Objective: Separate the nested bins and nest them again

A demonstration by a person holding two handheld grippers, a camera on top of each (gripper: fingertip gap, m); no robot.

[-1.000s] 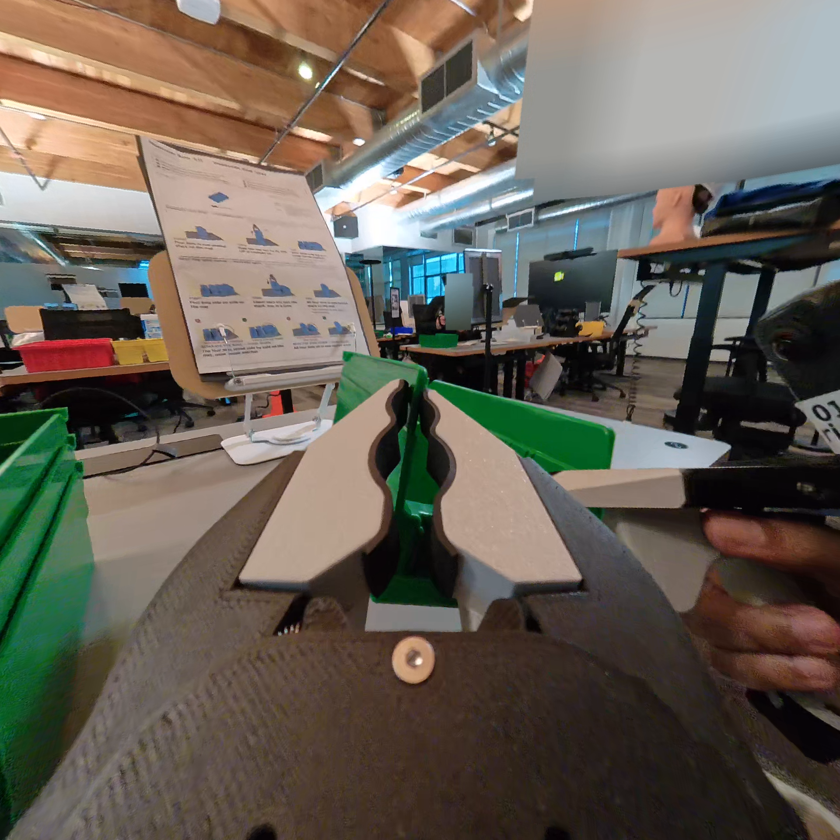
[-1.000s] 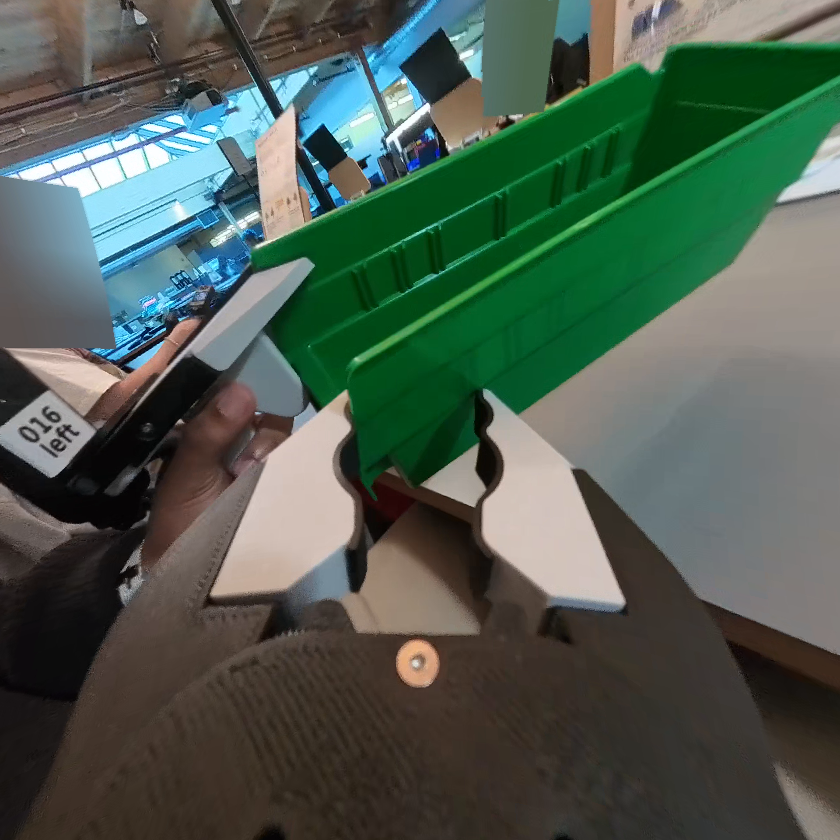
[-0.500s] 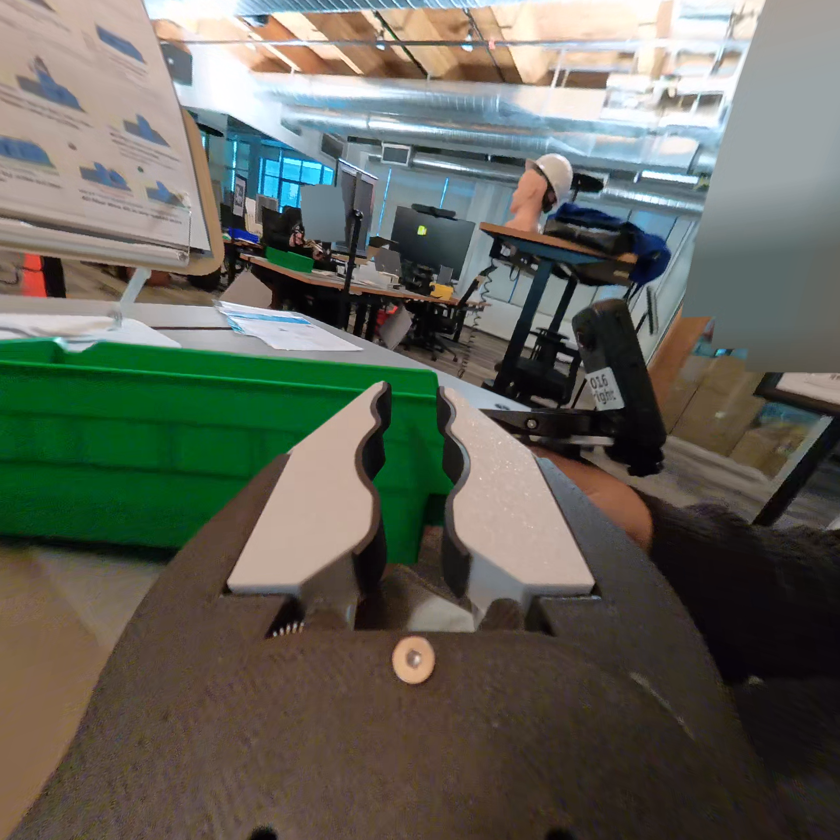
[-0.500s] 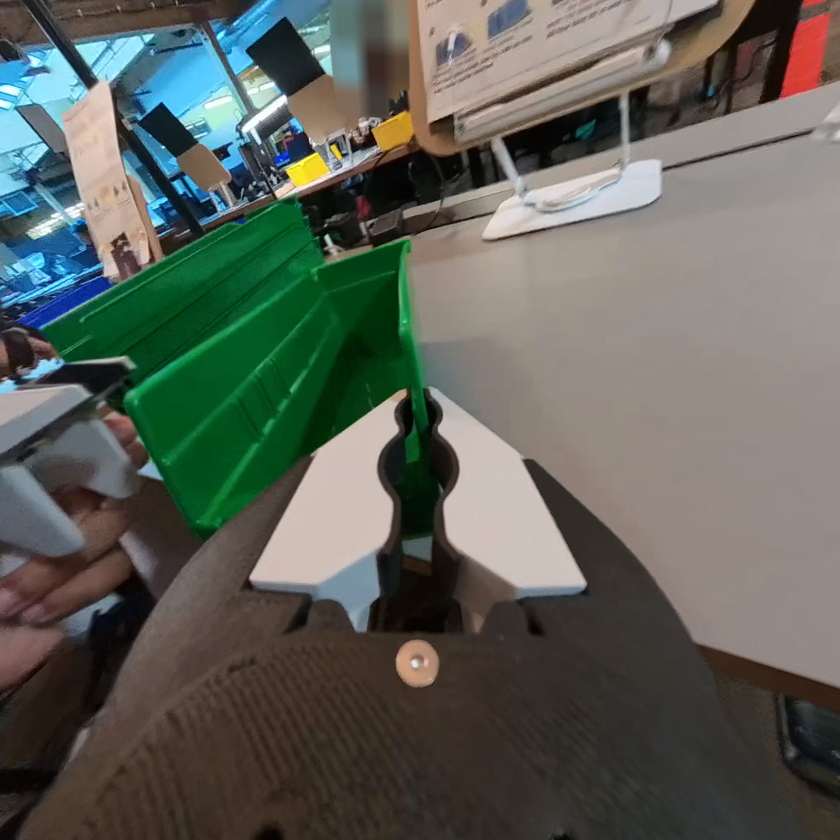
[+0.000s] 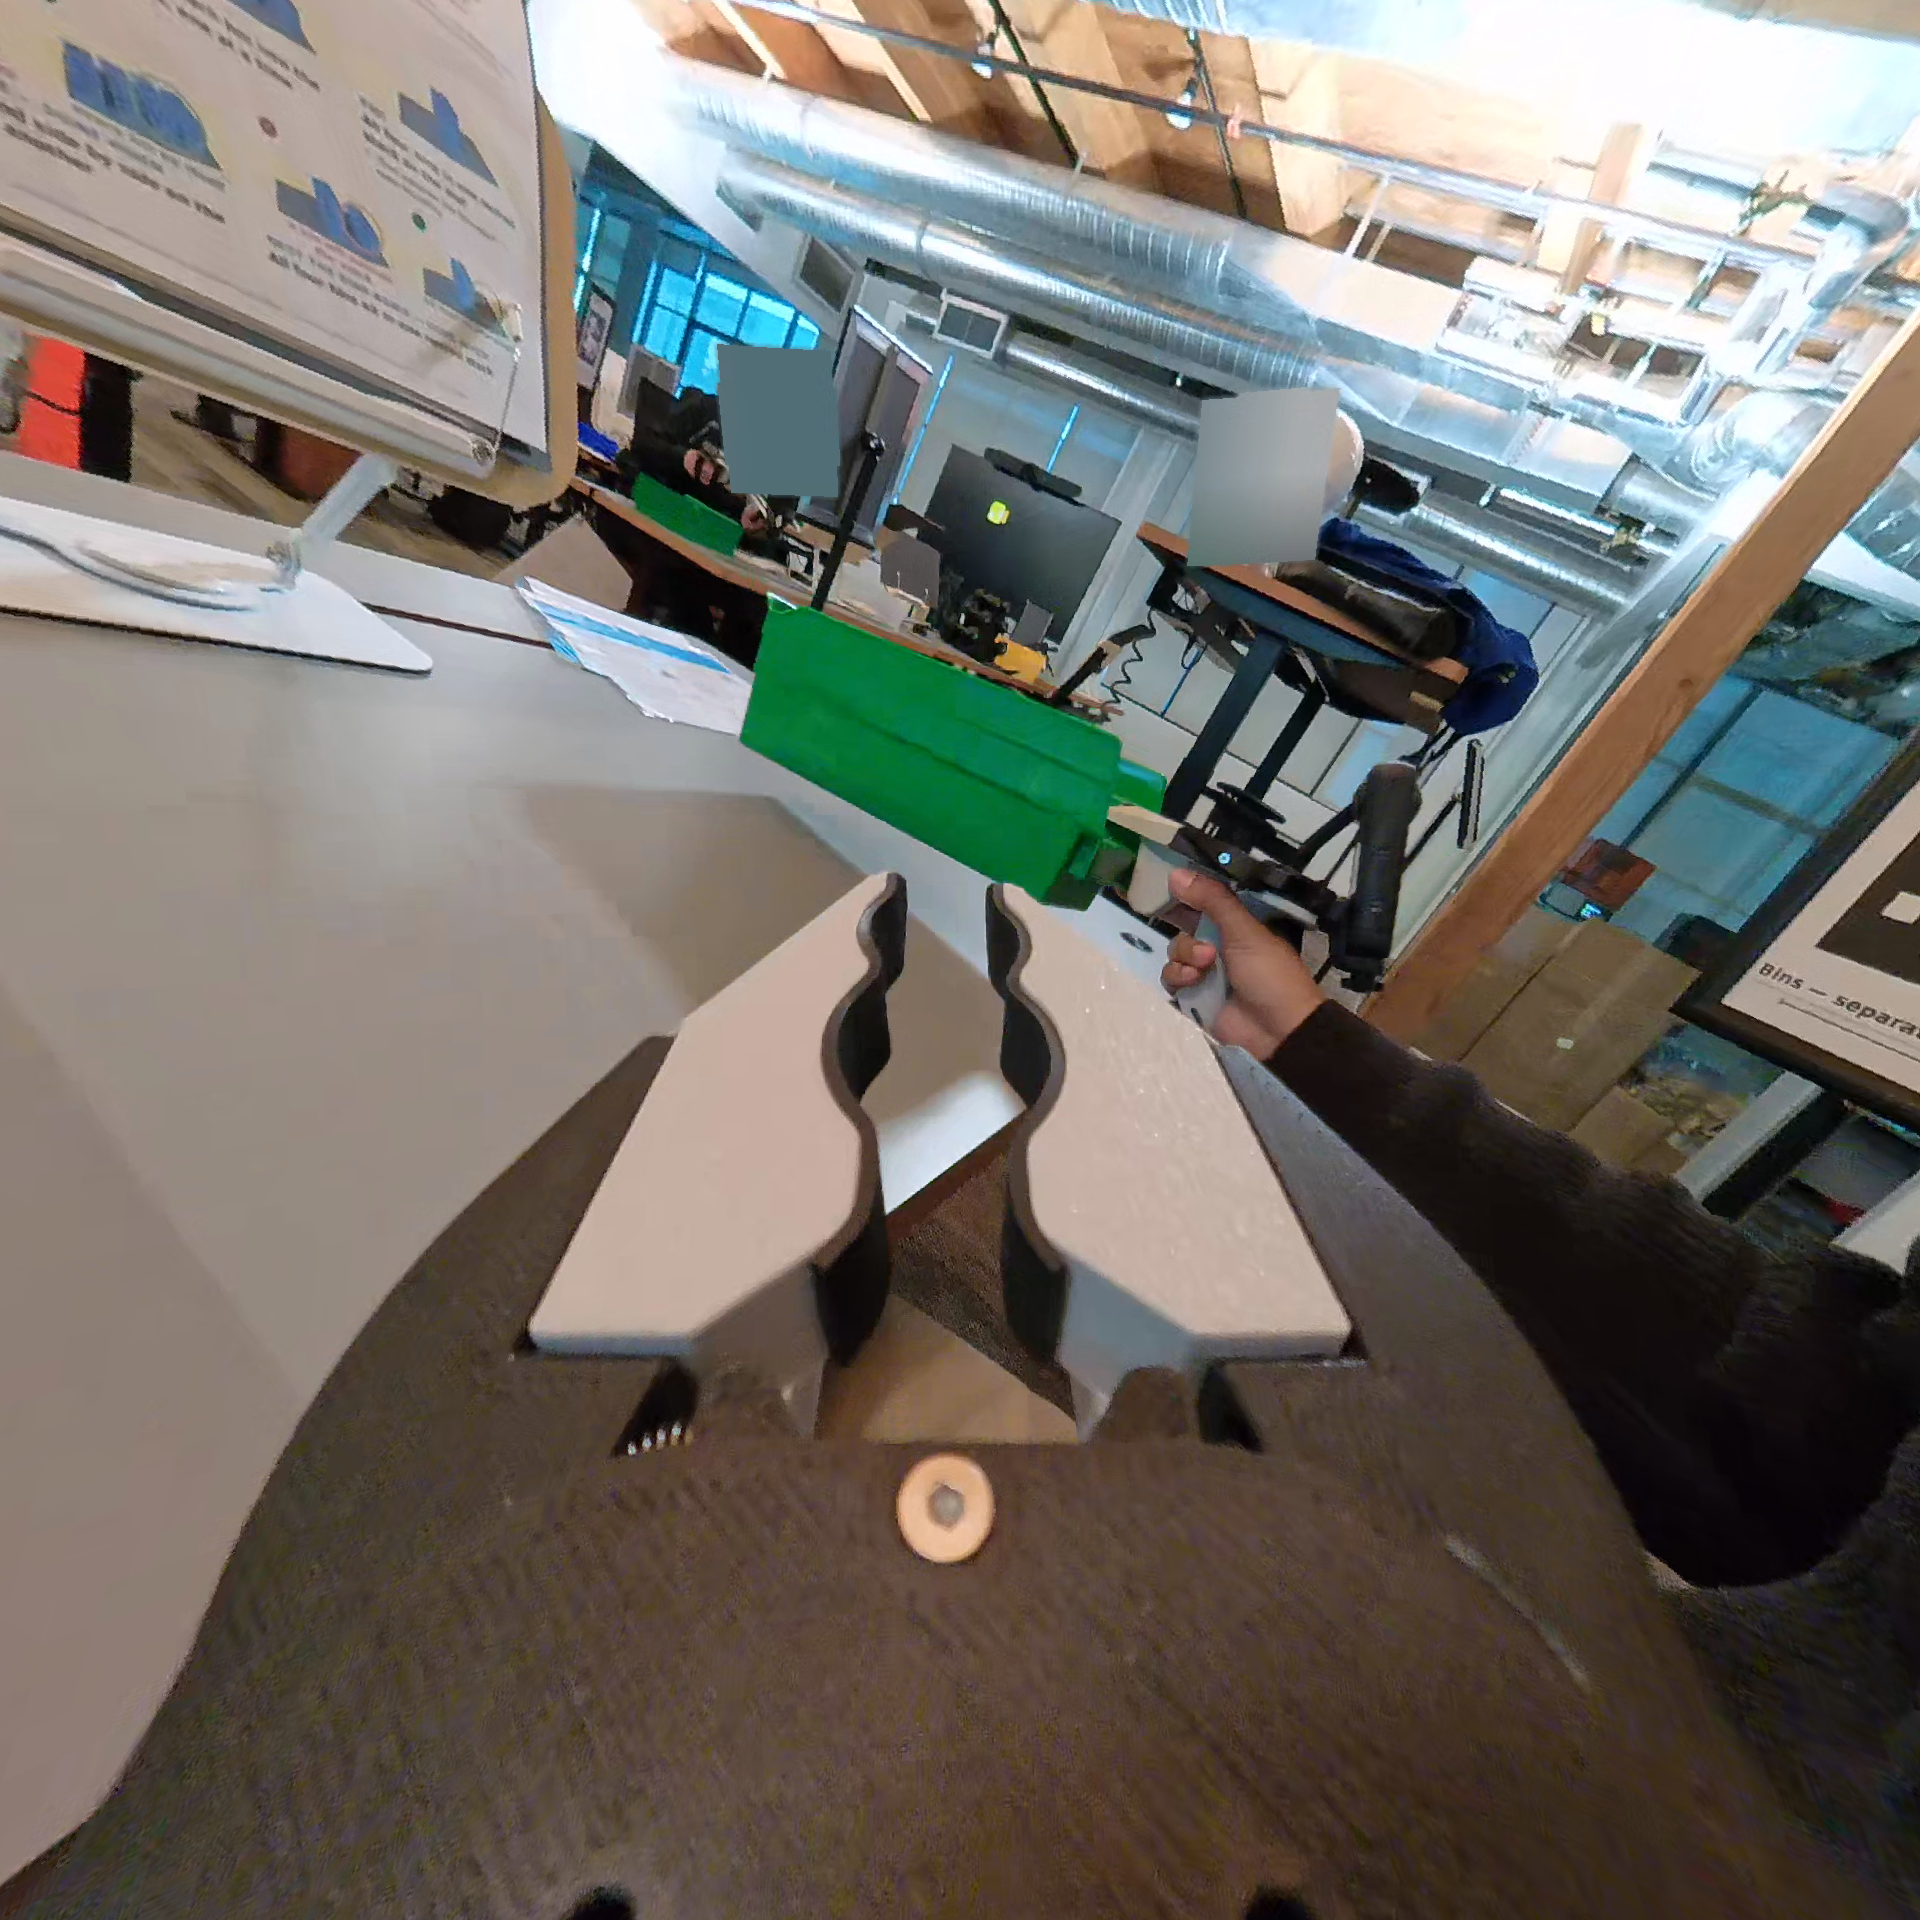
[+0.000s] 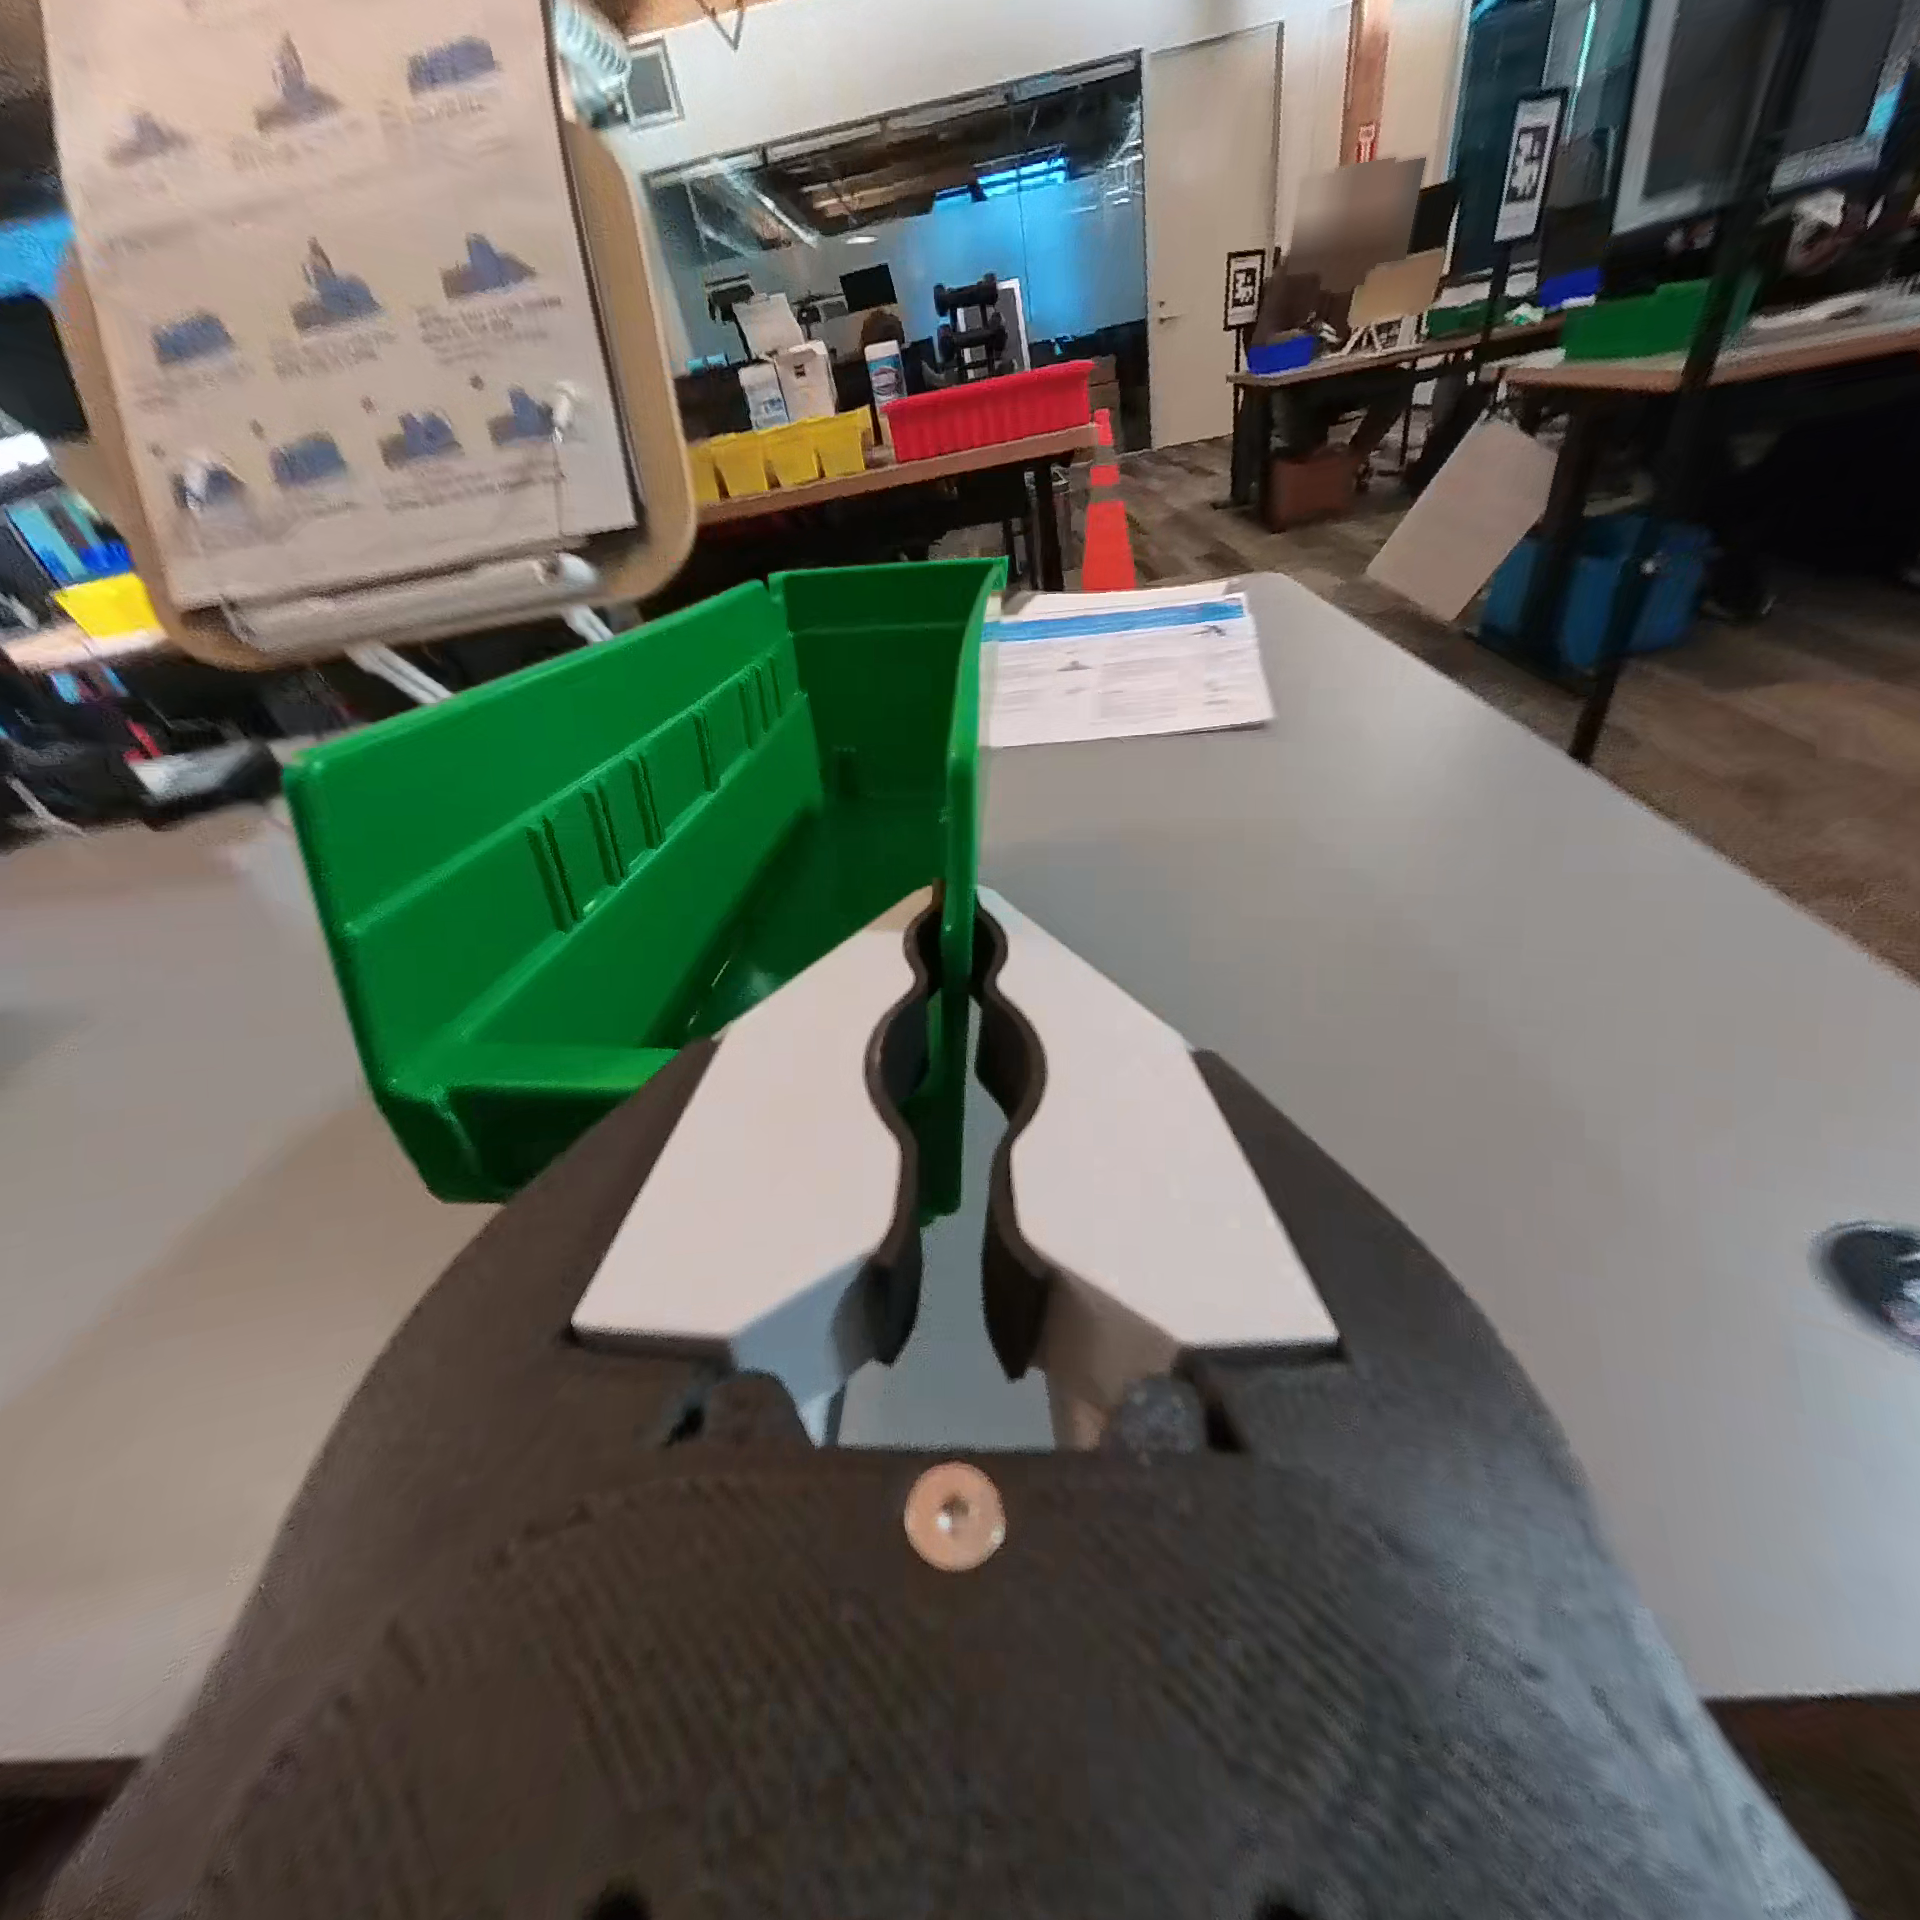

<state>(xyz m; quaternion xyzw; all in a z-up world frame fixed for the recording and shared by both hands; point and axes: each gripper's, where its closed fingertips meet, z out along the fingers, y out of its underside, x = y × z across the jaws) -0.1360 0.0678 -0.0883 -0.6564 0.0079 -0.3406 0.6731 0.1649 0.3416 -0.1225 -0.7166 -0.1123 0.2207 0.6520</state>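
Above the grey table (image 6: pixel 1455 987) we hold one green bin (image 6: pixel 582 914) in our right gripper (image 6: pixel 958 914), its fingers clamped on the bin's right side wall near the open front end. From the left wrist view the same bin (image 5: pixel 935 774) hangs clear of the tabletop, carried out toward the table's far right edge, with our right hand (image 5: pixel 1236 982) under it. Our left gripper (image 5: pixel 943 904) holds nothing; its fingers stand a narrow gap apart over bare table. We judge this to be the separating step: this bin is already off the others, which neither view shows now. Next we would need to set it down flat, well away from the paper sheet (image 6: pixel 1122 660) and the instruction stand (image 5: pixel 208 603), then loosen the right grip. The one-wall grip may let the bin swing.
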